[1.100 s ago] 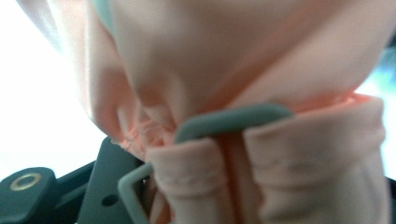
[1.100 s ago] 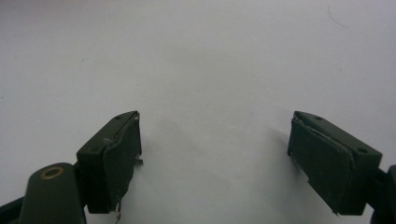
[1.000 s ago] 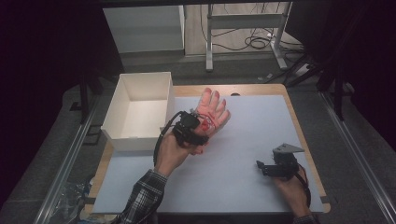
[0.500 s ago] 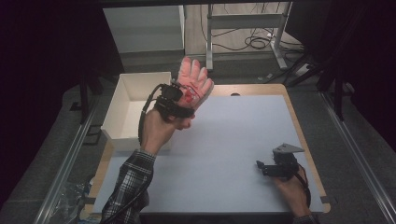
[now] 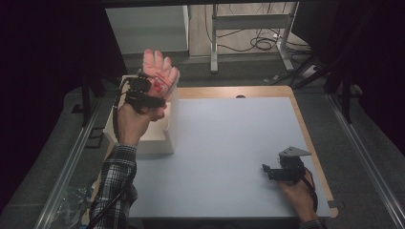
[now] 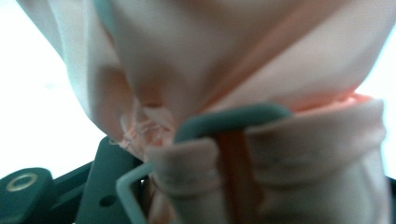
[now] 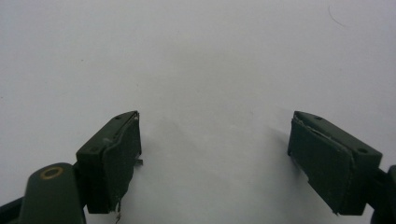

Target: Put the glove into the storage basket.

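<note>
Above the white box [image 5: 162,136] at the worktop's left rear corner, the left gripper [image 5: 152,93] is raised in the person's left hand [image 5: 129,121], with a pale pink glove [image 5: 160,71] standing up out of it, fingers pointing up and away. In the left gripper view the glove [image 6: 224,70] sits right against the camera, its rolled cuff and a pink-orange seam bunched over the black jaws, which are clamped on the fabric; a thin grey-white wire loop [image 6: 140,179] crosses in front of the cuff. The glove hangs clear of the worktop [image 5: 229,143], over the box's open top. A plaid sleeve [image 5: 112,191] covers the left forearm, and a black cable trails down from the gripper along it.

Well apart, near the worktop's front right corner, the right gripper [image 5: 267,171] rests low on the pale blue surface in the right hand [image 5: 298,195], its grey three-cornered plate on top. In the right gripper view its jaws stand wide apart around bare worktop [image 7: 210,70], gripping nothing.
</note>
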